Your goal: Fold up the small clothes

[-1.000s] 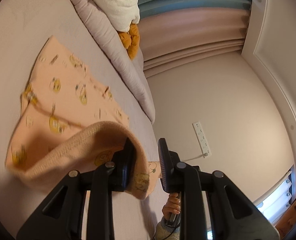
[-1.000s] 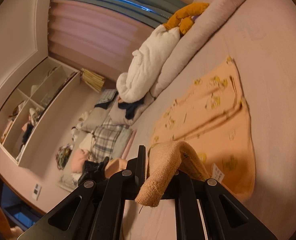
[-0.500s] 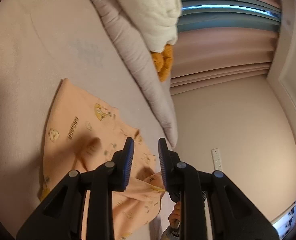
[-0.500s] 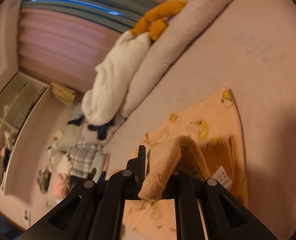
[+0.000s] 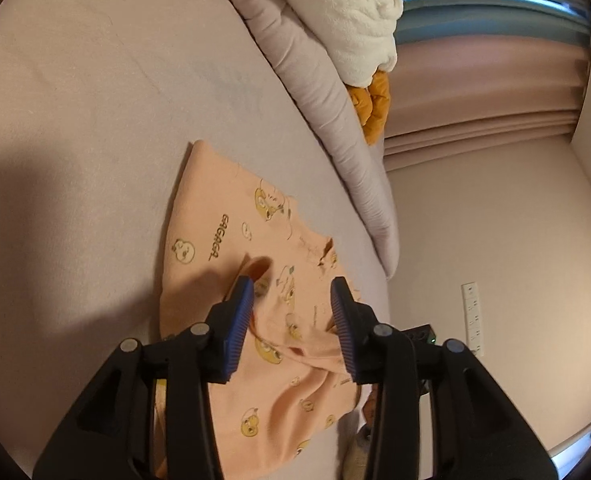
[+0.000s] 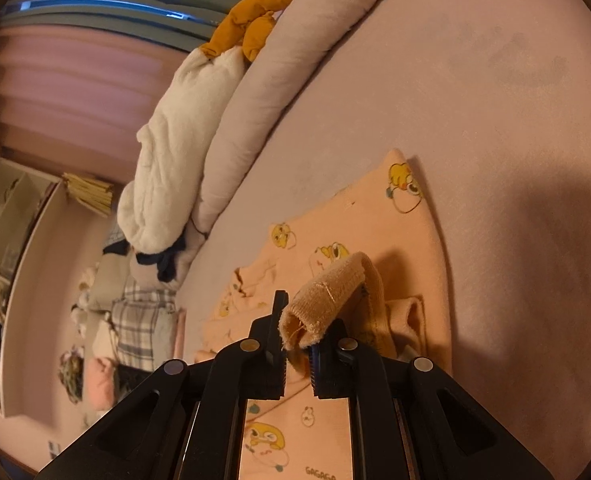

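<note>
Right claw (image 6: 299, 354) clamped on garment cuff (image 6: 327, 300)

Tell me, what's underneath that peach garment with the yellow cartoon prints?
The peach garment lies on the pinkish-grey bed sheet, which shows all around it. Whether anything else sits beneath it cannot be seen, since the fabric covers that spot.

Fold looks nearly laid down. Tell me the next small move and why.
Probably open the right tool and let go: it is clamped on the ribbed hem of the peach garment, which is already doubled over on the bed. The left tool, just opening, grips nothing.
</note>
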Demonstrator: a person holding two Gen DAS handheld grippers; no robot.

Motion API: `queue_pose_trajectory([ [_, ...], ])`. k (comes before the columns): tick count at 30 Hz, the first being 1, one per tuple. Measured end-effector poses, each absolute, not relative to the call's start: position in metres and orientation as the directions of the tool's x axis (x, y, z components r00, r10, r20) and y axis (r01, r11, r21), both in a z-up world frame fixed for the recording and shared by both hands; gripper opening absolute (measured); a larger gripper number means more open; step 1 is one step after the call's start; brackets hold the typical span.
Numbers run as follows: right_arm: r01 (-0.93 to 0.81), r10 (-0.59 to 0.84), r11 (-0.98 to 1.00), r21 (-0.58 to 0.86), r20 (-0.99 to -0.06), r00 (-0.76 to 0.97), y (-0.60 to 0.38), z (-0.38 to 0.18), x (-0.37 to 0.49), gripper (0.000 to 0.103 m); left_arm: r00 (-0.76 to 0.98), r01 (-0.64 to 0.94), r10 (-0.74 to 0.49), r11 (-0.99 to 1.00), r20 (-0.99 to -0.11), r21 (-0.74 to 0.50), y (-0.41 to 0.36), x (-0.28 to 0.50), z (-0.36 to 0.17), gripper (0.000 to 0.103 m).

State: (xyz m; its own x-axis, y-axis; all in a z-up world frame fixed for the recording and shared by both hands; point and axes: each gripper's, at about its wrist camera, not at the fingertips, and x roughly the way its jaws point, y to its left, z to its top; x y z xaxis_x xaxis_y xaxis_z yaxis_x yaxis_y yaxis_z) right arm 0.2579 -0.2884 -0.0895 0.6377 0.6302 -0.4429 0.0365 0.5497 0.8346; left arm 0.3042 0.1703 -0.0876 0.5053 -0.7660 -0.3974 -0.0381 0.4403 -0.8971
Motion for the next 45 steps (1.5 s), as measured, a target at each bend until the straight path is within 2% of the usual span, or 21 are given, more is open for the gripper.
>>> queue_pose_trajectory([
  [7,0.02,0.635,0.556,0.831,-0.44,0.636,-0.282,-0.084,0.261,0.011,0.427,-0.064,-0.779,0.481,-0.46,-0.874,0.149,0.322,-0.103,0.039],
  [11,0.02,0.637,0.556,0.831,-0.442,0.632,-0.285,-0.085,0.262,0.011,0.405,-0.035,-0.79,0.491,-0.461,-0.871,0.144,0.322,-0.101,0.039],
  [13,0.016,0.638,0.559,0.829,-0.442,0.631,-0.285,-0.086,0.262,0.011,0.392,-0.027,-0.793,0.498,-0.467,-0.867,0.141,0.326,-0.099,0.028],
  [14,0.016,0.638,0.559,0.829,-0.442,0.631,-0.285,-0.086,0.262,0.011,0.388,-0.031,-0.793,0.498,-0.469,-0.867,0.14,0.328,-0.1,0.013],
  [15,0.016,0.637,0.559,0.829,-0.442,0.631,-0.284,-0.087,0.262,0.011,0.385,-0.041,-0.79,0.502,-0.477,-0.864,0.138,0.331,-0.101,0.007],
  [19,0.017,0.638,0.559,0.829,-0.442,0.631,-0.284,-0.088,0.261,0.011,0.423,-0.11,-0.75,0.514,-0.508,-0.851,0.139,0.336,-0.111,0.001],
  [22,0.013,0.639,0.558,0.83,-0.439,0.631,-0.285,-0.088,0.261,0.011,0.503,-0.096,-0.741,0.463,-0.444,-0.881,0.142,0.33,-0.107,0.001],
  [23,0.008,0.642,0.553,0.833,-0.433,0.632,-0.285,-0.086,0.26,0.011,0.531,-0.08,-0.748,0.423,-0.398,-0.903,0.143,0.328,-0.104,0.001],
  [28,-0.042,0.631,0.536,0.843,-0.367,0.684,-0.288,-0.068,0.257,0.011,0.647,-0.092,-0.721,0.252,-0.25,-0.963,0.158,0.33,-0.096,0.001],
  [31,-0.021,0.608,0.498,0.867,-0.332,0.721,-0.292,-0.065,0.265,0.011,0.718,-0.1,-0.661,0.214,-0.219,-0.972,0.169,0.334,-0.088,0.001],
  [35,0.108,0.537,0.498,0.86,-0.404,0.74,-0.298,-0.076,0.282,0.011,0.73,-0.187,-0.582,0.334,-0.358,-0.924,0.173,0.349,-0.081,0.001],
  [36,0.164,0.523,0.473,0.865,-0.426,0.738,-0.302,-0.085,0.288,0.015,0.73,-0.195,-0.572,0.35,-0.374,-0.916,0.174,0.351,-0.082,0.002],
  [37,0.193,0.534,0.435,0.879,-0.425,0.731,-0.306,-0.096,0.295,0.029,0.726,-0.209,-0.55,0.394,-0.412,-0.895,0.174,0.353,-0.082,0.003],
  [39,0.235,0.519,0.418,0.877,-0.444,0.73,-0.311,-0.104,0.301,0.046,0.715,-0.259,-0.498,0.463,-0.49,-0.848,0.177,0.355,-0.083,0.004],
  [41,0.235,0.525,0.394,0.888,-0.428,0.736,-0.317,-0.106,0.302,0.046,0.706,-0.302,-0.439,0.522,-0.555,-0.798,0.184,0.354,-0.085,0.007],
  [43,0.228,0.521,0.412,0.882,-0.433,0.736,-0.32,-0.099,0.297,0.046,0.714,-0.316,-0.397,0.553,-0.577,-0.771,0.197,0.347,-0.085,0.008],
  [44,0.215,0.511,0.445,0.869,-0.444,0.736,-0.322,-0.093,0.292,0.046,0.716,-0.314,-0.392,0.558,-0.578,-0.768,0.202,0.344,-0.085,0.012],
  [45,0.207,0.502,0.474,0.856,-0.456,0.735,-0.321,-0.088,0.289,0.046,0.716,-0.311,-0.387,0.568,-0.581,-0.762,0.208,0.34,-0.083,0.021],
])
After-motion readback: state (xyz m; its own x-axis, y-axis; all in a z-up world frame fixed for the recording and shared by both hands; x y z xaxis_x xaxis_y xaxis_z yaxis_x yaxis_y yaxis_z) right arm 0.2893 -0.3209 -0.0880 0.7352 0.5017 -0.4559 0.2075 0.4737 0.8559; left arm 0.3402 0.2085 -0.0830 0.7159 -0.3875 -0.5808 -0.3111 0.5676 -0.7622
